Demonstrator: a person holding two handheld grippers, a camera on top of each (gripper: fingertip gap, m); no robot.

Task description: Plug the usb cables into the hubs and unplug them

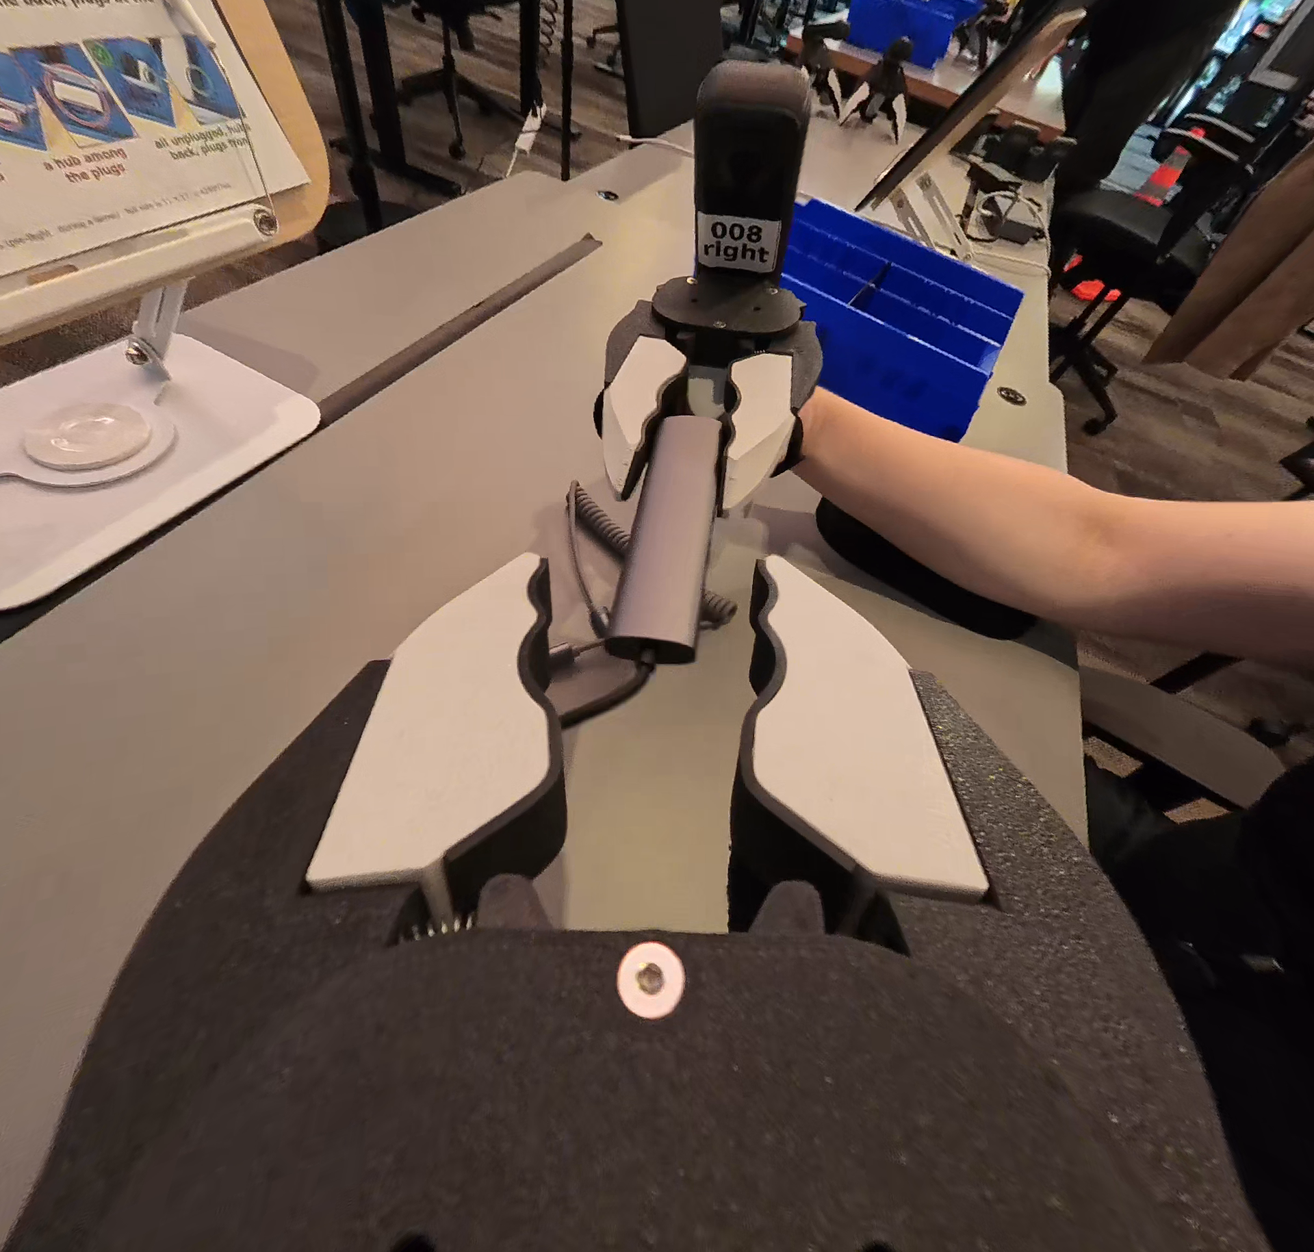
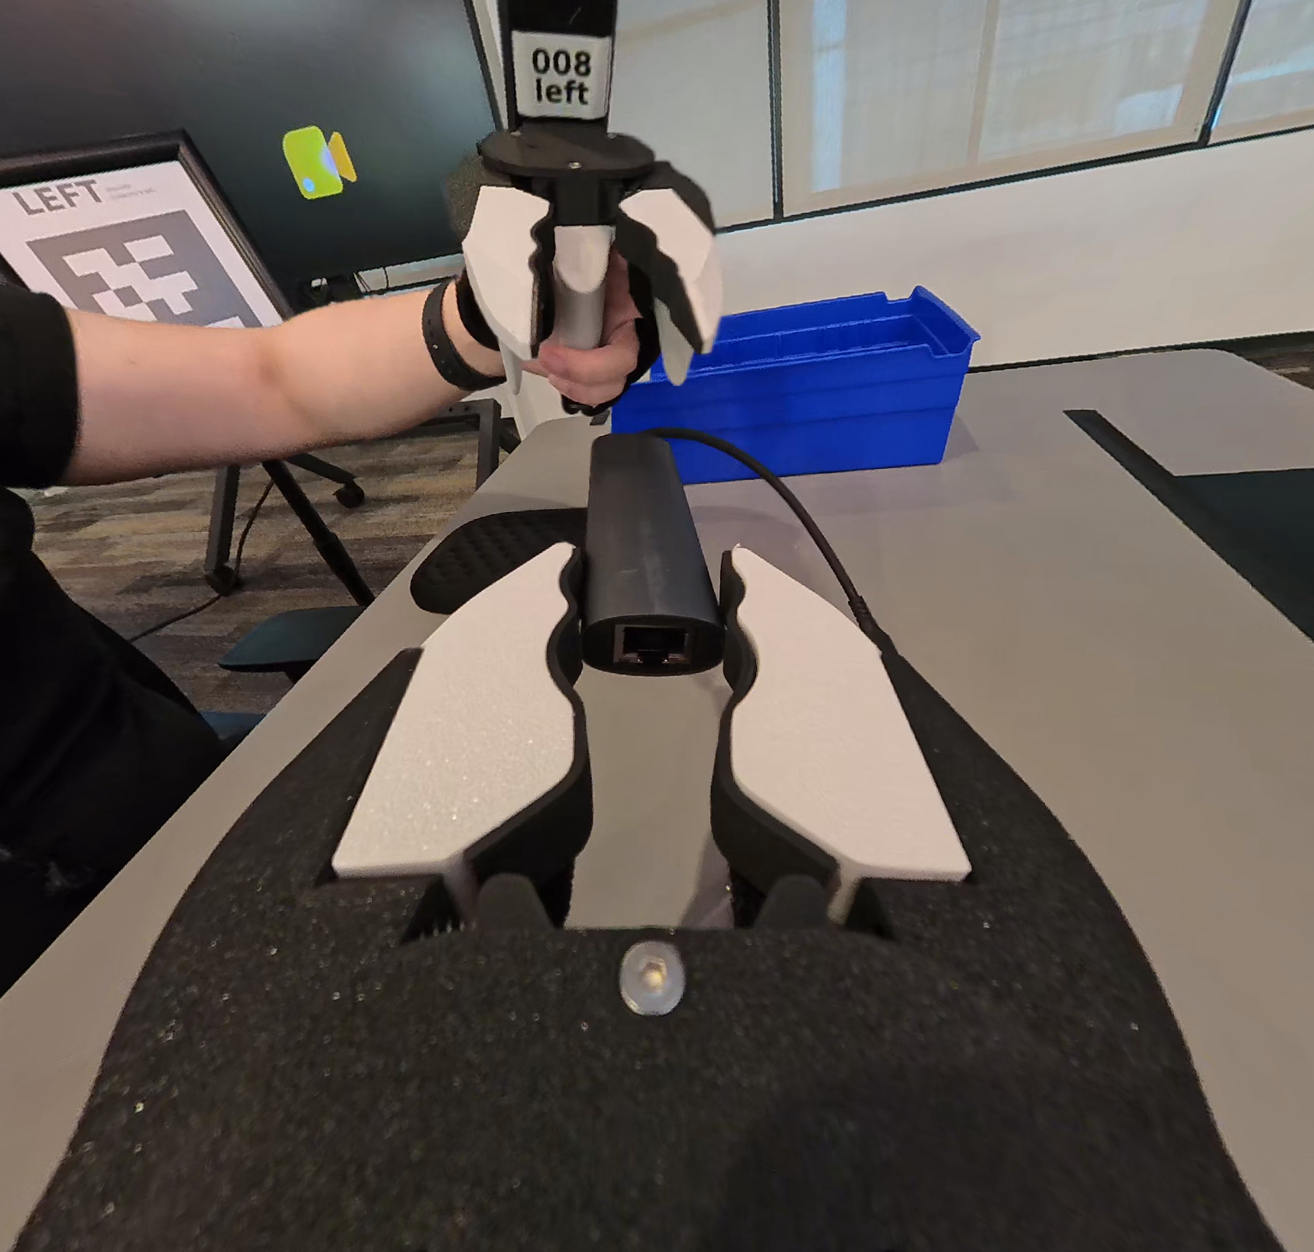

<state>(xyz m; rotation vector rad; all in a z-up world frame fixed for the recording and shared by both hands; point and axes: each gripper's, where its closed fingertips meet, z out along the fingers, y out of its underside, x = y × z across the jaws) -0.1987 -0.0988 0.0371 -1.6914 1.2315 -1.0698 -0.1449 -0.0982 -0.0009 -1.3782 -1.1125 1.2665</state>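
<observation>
Right hand-held gripper (image 2: 650,603) is clamped on one end of the grey USB hub (image 2: 645,549), both fingers (image 2: 498,670) pressed against its sides, network-port face toward its own camera. The hub sticks out lengthwise between the two grippers, lifted off the grey table (image 2: 1031,720); whether its far end touches the surface, can't tell. Its black cable (image 2: 796,499) leaves the far end and loops back along the table past the right finger. From the left wrist view the same hub (image 1: 665,542) runs from the right hand-held gripper (image 1: 700,450) down toward the left hand-held gripper (image 1: 650,603), with the hub's near end sitting just ahead of the gap. Left one is spread wide, nothing between its fingers (image 1: 462,706); in the right wrist view it (image 2: 597,364) hangs above the hub's far end, not touching. A coiled dark cable (image 1: 590,521) lies on the table beside and under the hub, with a plug end (image 1: 569,651) near the left finger tip. Blue plastic bin (image 1: 910,322) stands on the table behind the right gripper. A black padded mat (image 2: 498,556) sits at the table edge. An instruction sheet on a tilted stand (image 1: 142,115) is at the left of the table. The person's bare forearm (image 1: 1031,563) reaches in from the right.
</observation>
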